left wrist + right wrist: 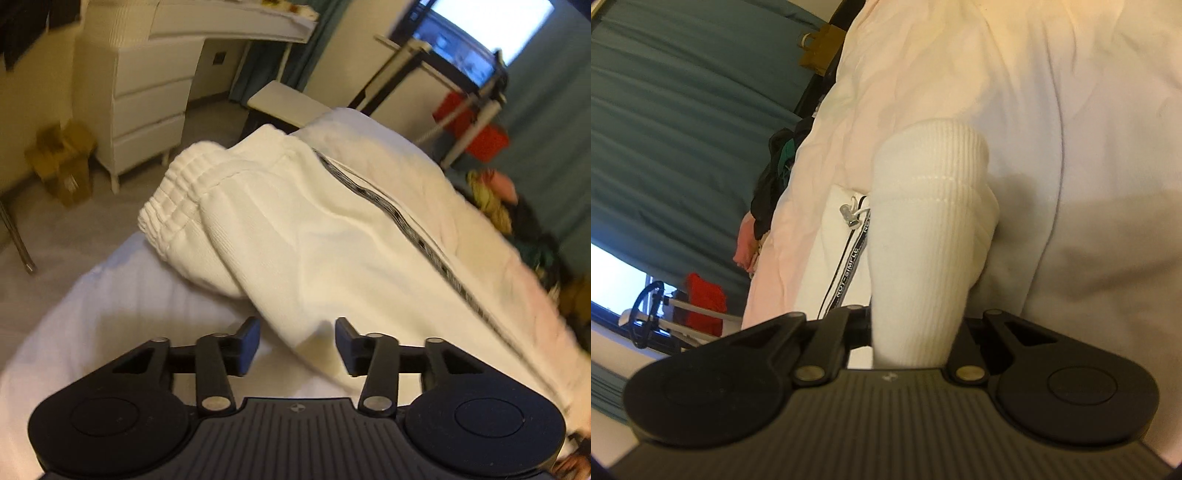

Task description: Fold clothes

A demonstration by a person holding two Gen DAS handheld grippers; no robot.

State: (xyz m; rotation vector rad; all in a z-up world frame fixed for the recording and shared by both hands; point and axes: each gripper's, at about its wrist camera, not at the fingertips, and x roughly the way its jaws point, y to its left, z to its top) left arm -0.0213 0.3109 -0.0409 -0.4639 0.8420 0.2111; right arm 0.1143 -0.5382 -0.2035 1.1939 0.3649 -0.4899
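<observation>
White sweatpants (314, 236) with a grey printed side stripe (402, 225) lie on a white bed sheet (110, 306). The elastic waistband (173, 206) is at the far left. My left gripper (297, 343) is open, its fingers either side of a fold of the pants at the near edge. In the right wrist view, my right gripper (910, 332) is shut on a ribbed white cuff (923, 236) of the pants, which stands up between the jaws and hides the fingertips. The drawstring (851, 216) and stripe lie behind it on the sheet (1071, 147).
A white dresser (147, 99) and cardboard boxes (62, 162) stand beyond the bed on the left. A drying rack (461, 107) with red cloth and a pile of dark clothes (532, 225) are on the right. Teal curtains (683, 110) hang behind.
</observation>
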